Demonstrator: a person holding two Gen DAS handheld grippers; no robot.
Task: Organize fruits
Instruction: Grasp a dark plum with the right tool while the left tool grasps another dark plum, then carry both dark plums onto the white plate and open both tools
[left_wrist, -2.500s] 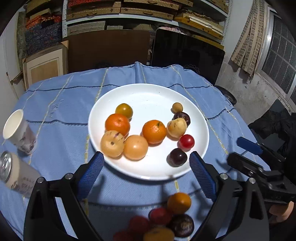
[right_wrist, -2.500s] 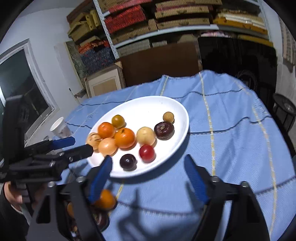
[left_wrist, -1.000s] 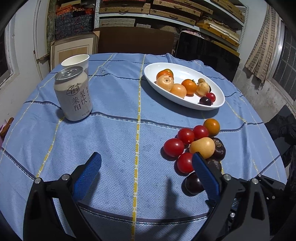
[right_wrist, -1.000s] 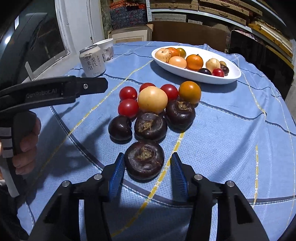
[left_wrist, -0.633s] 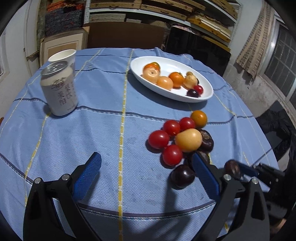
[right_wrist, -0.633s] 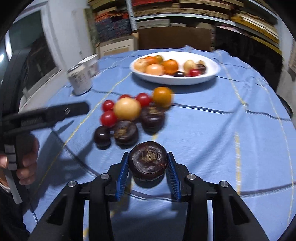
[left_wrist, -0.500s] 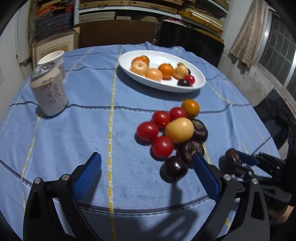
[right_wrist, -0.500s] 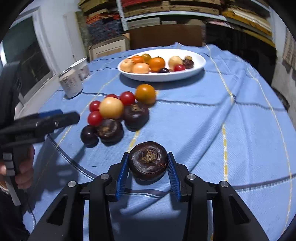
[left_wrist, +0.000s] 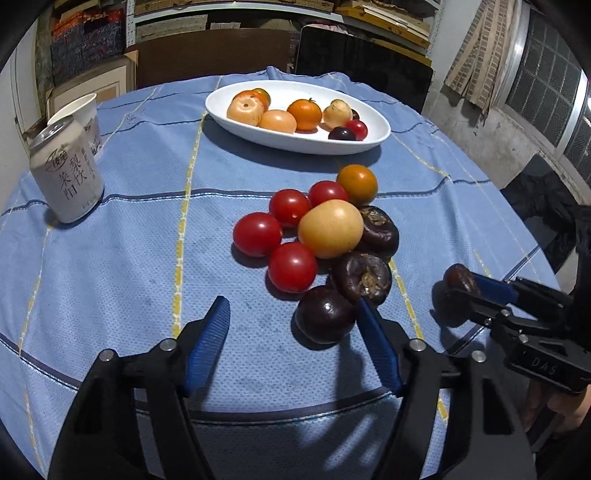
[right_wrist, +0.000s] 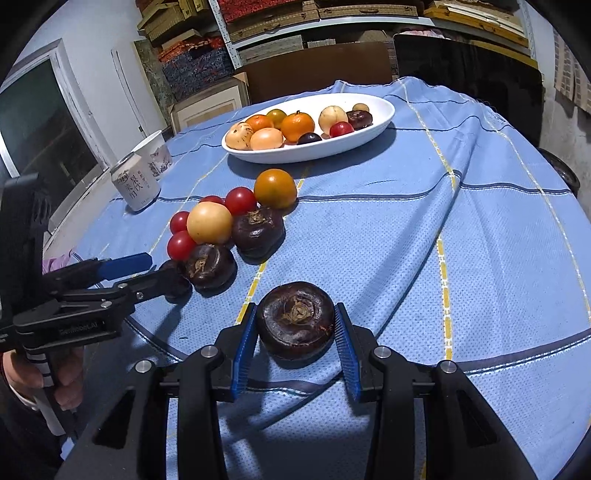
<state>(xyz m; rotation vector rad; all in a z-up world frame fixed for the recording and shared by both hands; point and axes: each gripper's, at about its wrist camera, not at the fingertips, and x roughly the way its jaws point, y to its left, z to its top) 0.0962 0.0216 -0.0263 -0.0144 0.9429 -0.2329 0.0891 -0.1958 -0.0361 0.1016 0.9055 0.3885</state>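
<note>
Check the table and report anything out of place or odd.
A cluster of loose fruit lies on the blue tablecloth instead of in the white dish. Nothing is spilled or damaged; the can stands upright.

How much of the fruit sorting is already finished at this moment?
Partly done: the white dish already holds about nine fruits. In hand: the right gripper is shut on a dark brown fruit; the left gripper has its jaws closing around a dark plum, not yet pressing. Left: the pile on the blue cloth.
</note>
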